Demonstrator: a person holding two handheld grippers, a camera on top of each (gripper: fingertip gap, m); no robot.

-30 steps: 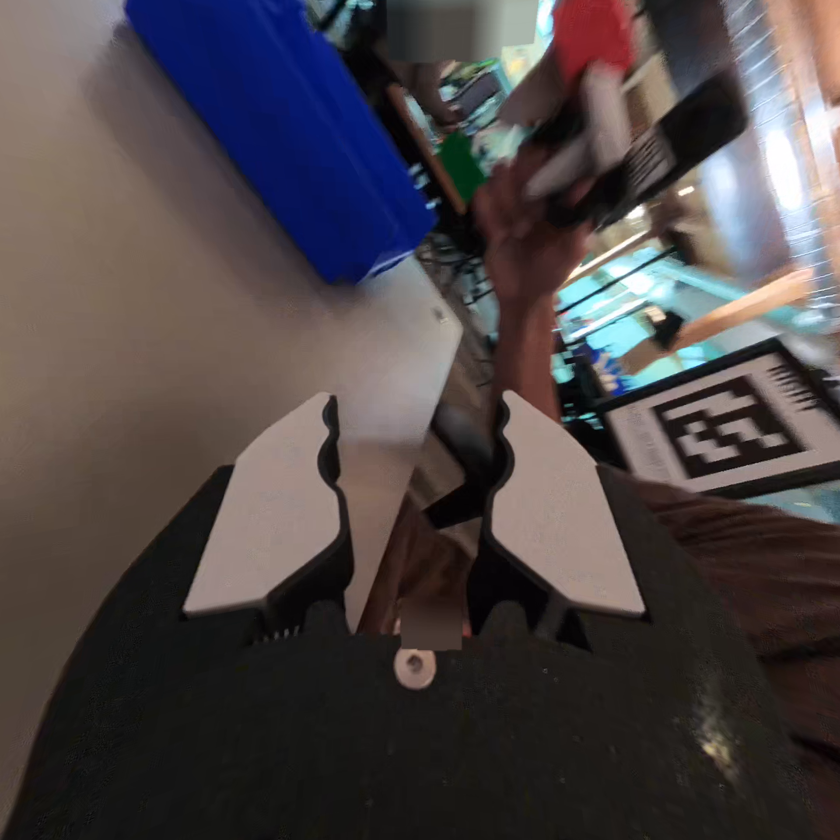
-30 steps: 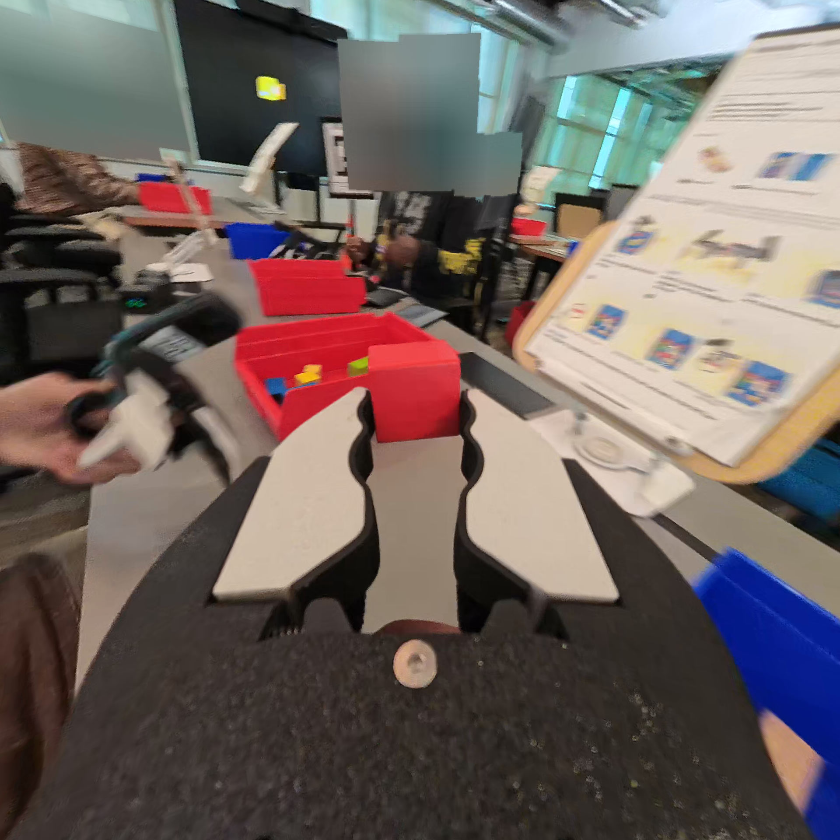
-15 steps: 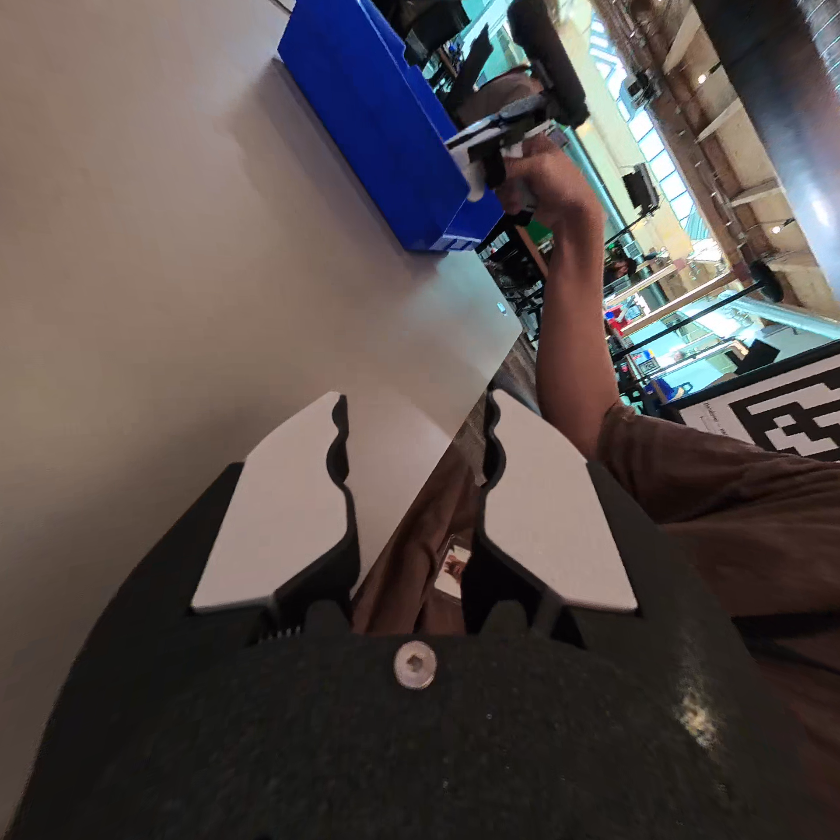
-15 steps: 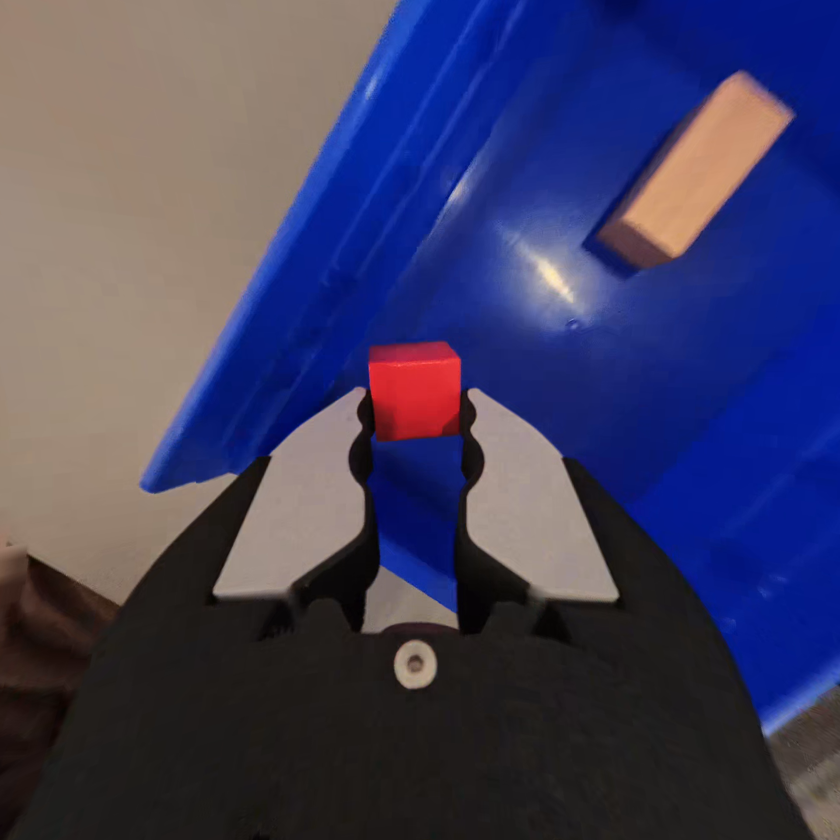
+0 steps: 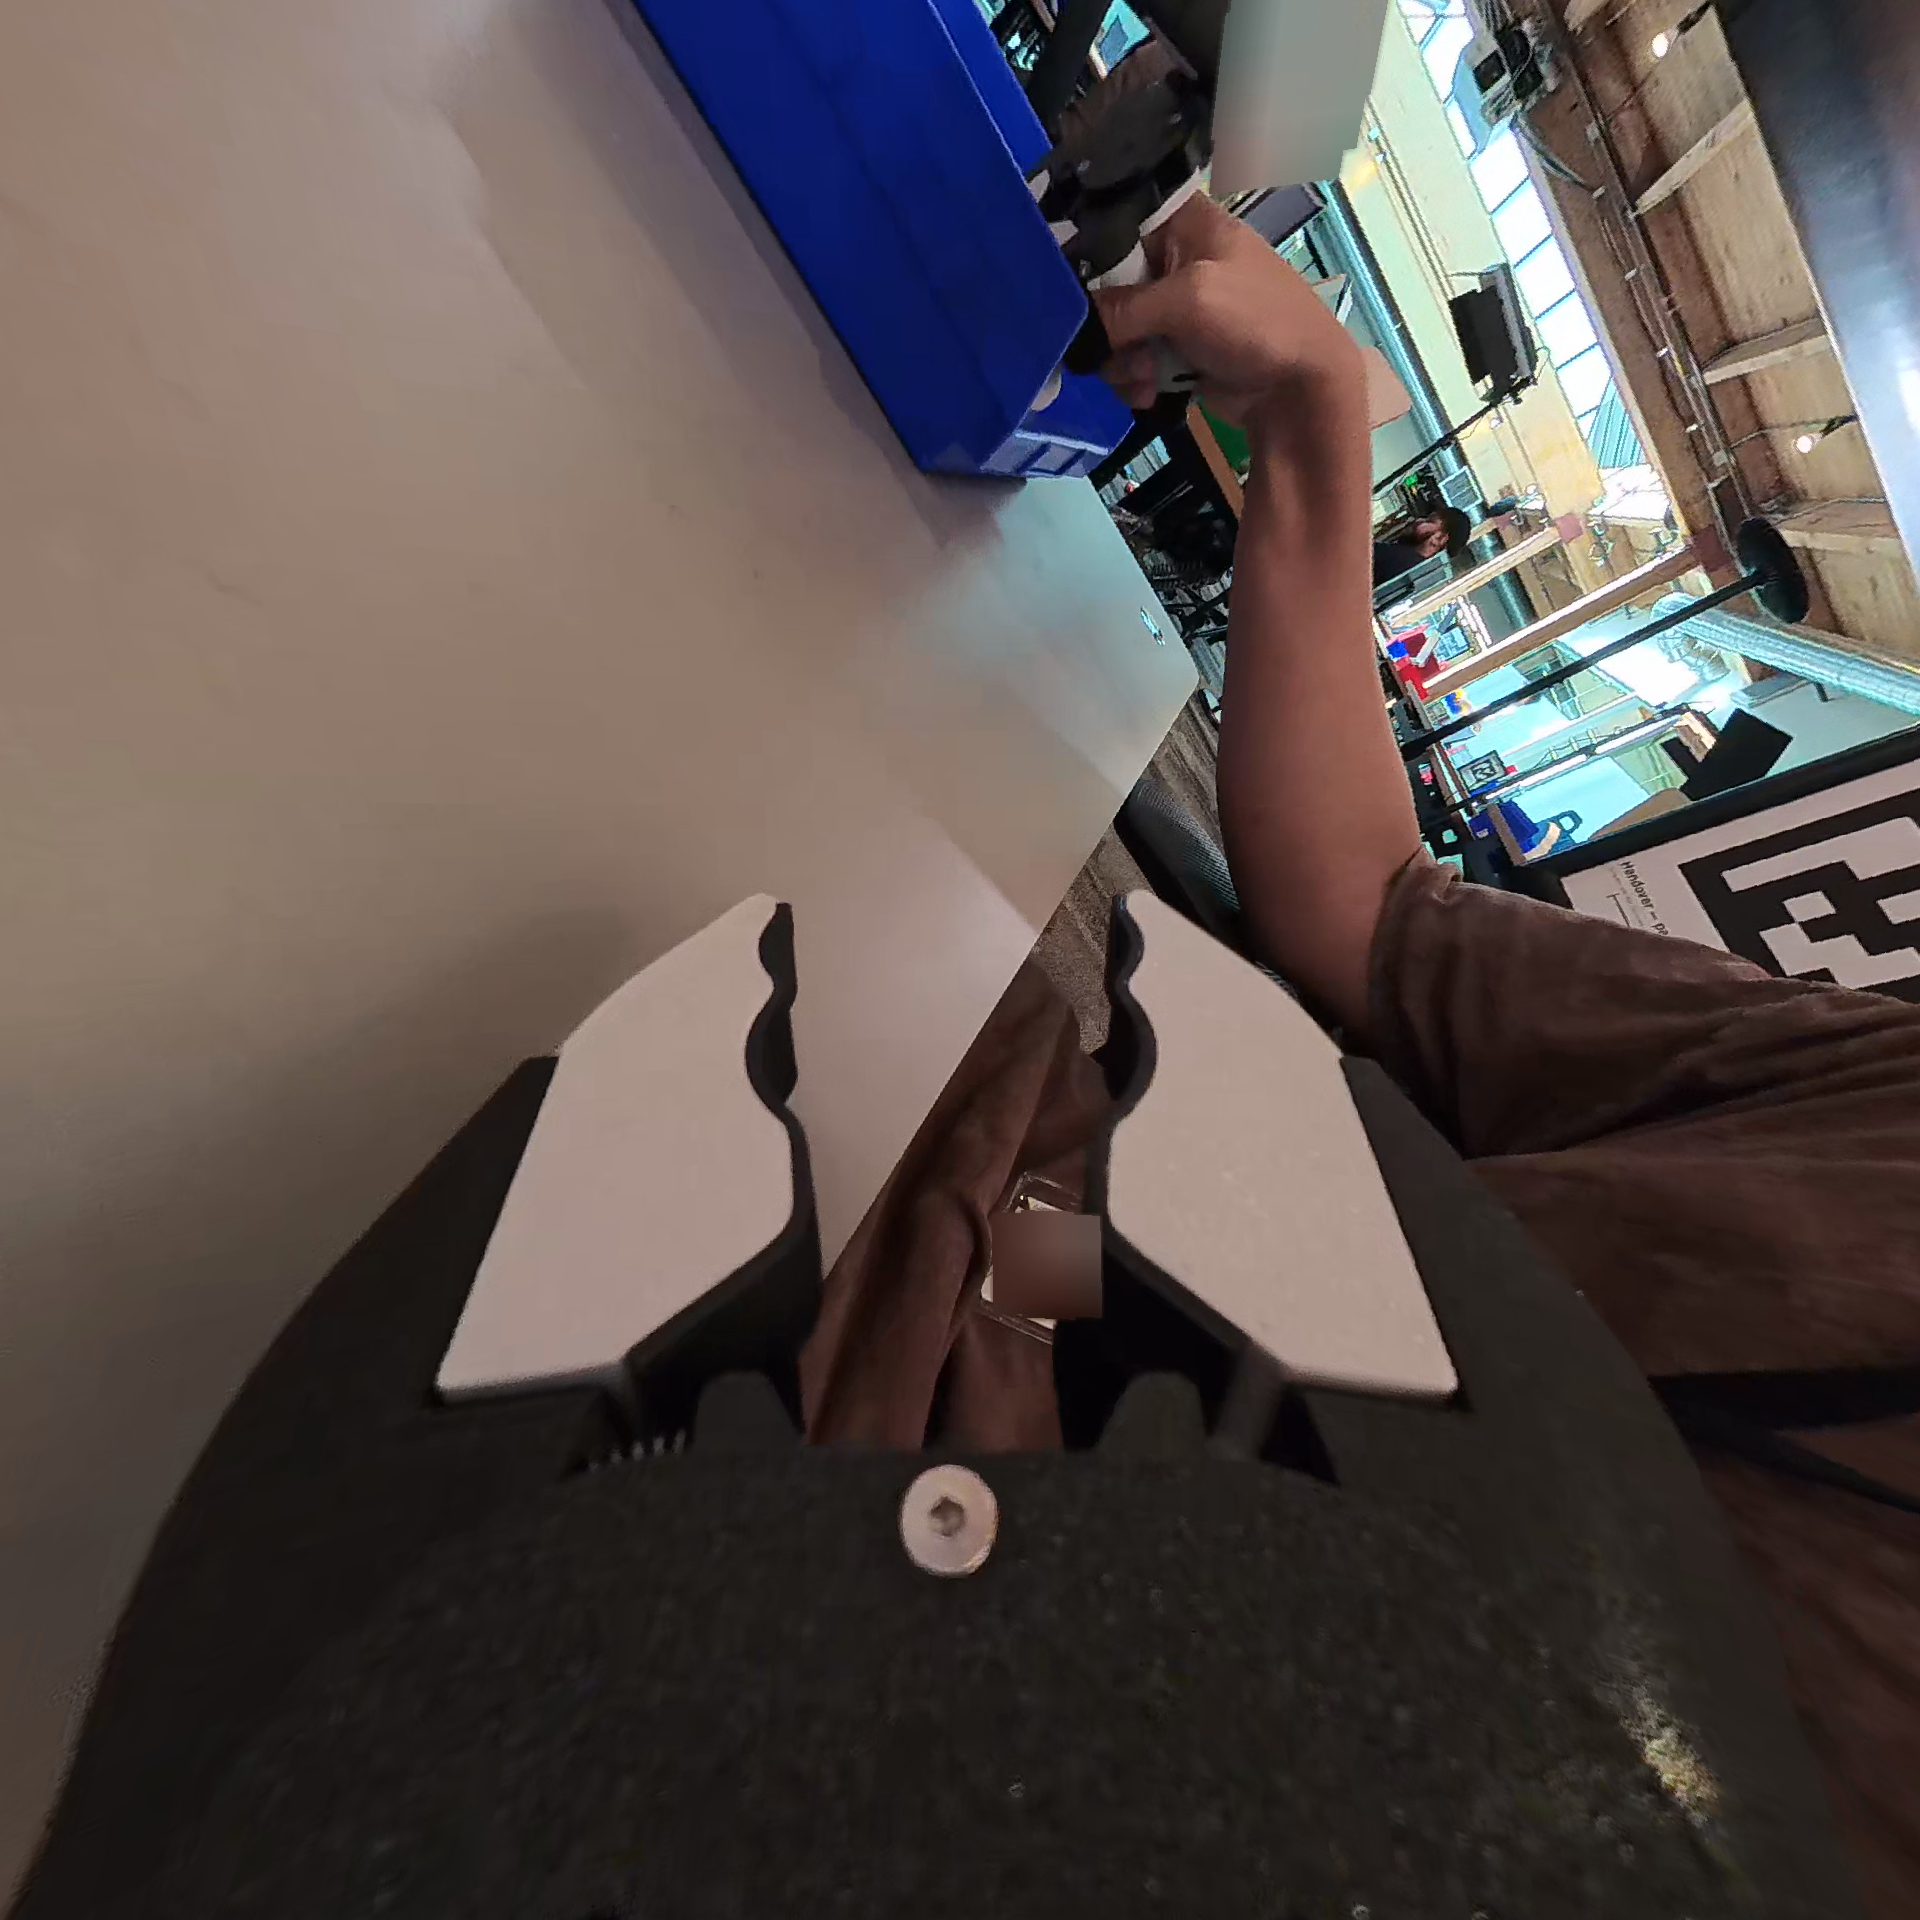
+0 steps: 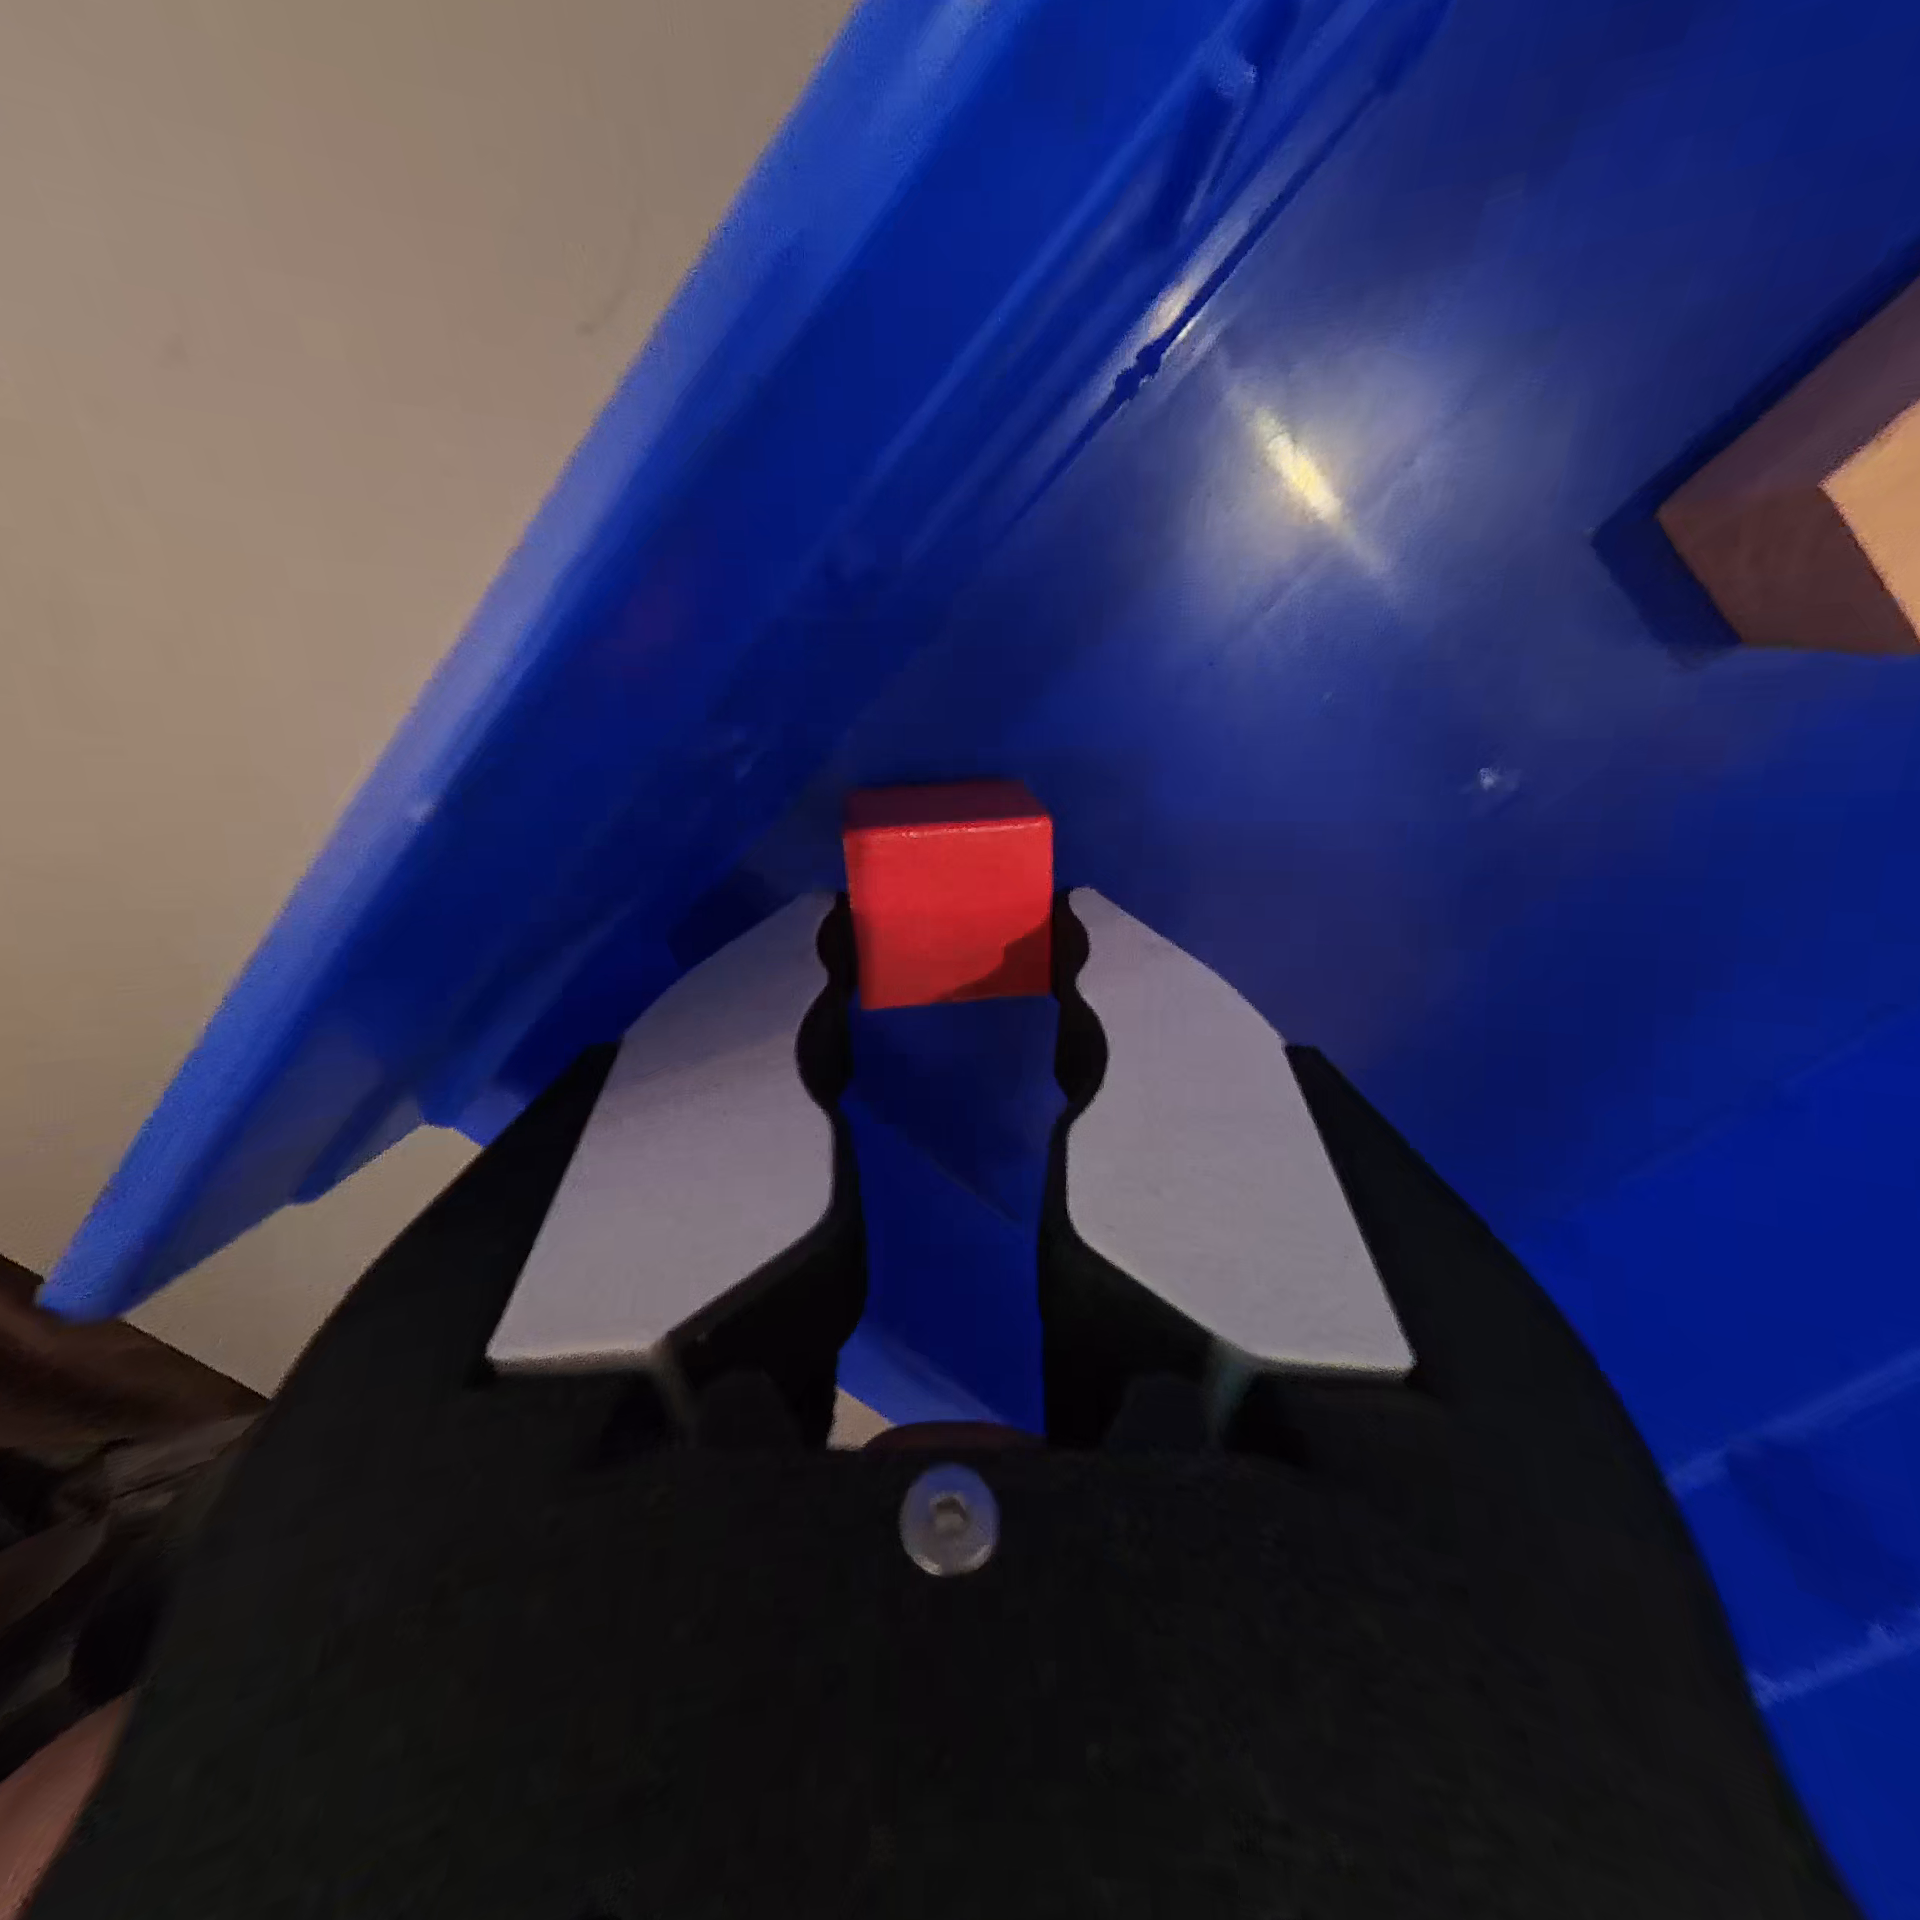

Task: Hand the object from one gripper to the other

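The red cube (image 6: 948,899) sits between the tips of the right tool (image 6: 948,935), low inside the blue bin (image 6: 1403,779), close to the bin's near wall. The jaws stand narrow against both of its sides, so it seems gripped, but only by the outermost tips. This is the risk: with so shallow a hold, the cube can twist or slip out when it is lifted, and the tool body can knock the bin rim on the way up. 1 wooden block (image 6: 1808,540) lies well apart, so it is no obstacle. The left tool (image 5: 951,997) is wide and empty, near the counter (image 5: 416,623) edge, above the person's lap. Between bin and edge the counter gives free room for the handover.
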